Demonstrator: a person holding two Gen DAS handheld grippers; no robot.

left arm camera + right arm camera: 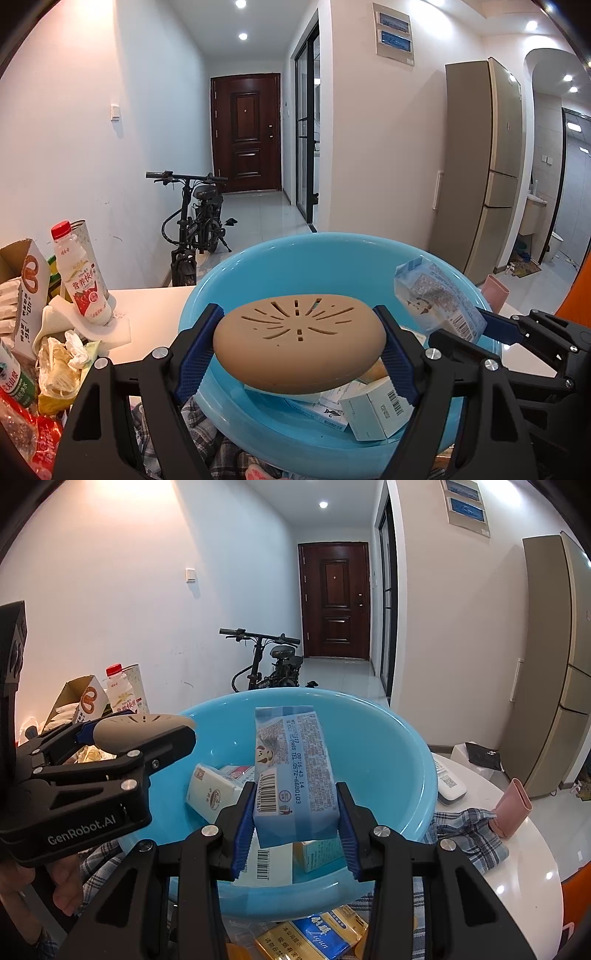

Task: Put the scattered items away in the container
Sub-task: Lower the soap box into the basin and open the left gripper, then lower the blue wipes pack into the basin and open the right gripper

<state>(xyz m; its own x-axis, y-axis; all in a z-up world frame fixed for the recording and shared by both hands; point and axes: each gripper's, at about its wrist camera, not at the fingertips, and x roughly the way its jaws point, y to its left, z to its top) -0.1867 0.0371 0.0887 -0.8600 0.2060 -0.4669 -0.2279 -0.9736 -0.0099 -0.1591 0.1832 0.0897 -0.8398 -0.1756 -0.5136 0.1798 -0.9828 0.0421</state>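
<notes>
Nearest to the camera, the left gripper (300, 345) is clamped on a tan oval disc (299, 341) with slots in its top, held flat above the near part of the blue basin (258, 254). The right gripper (295, 821) pinches a pale blue tissue pack (295, 771) by its lower end, also over the basin, where some small boxes (212, 792) already lie. Both items seem ready for release. To do it well, I would lower each one close to the boxes before opening, and let go one after another, so that nothing bounces over the rim onto the checked cloth (465, 823).
</notes>
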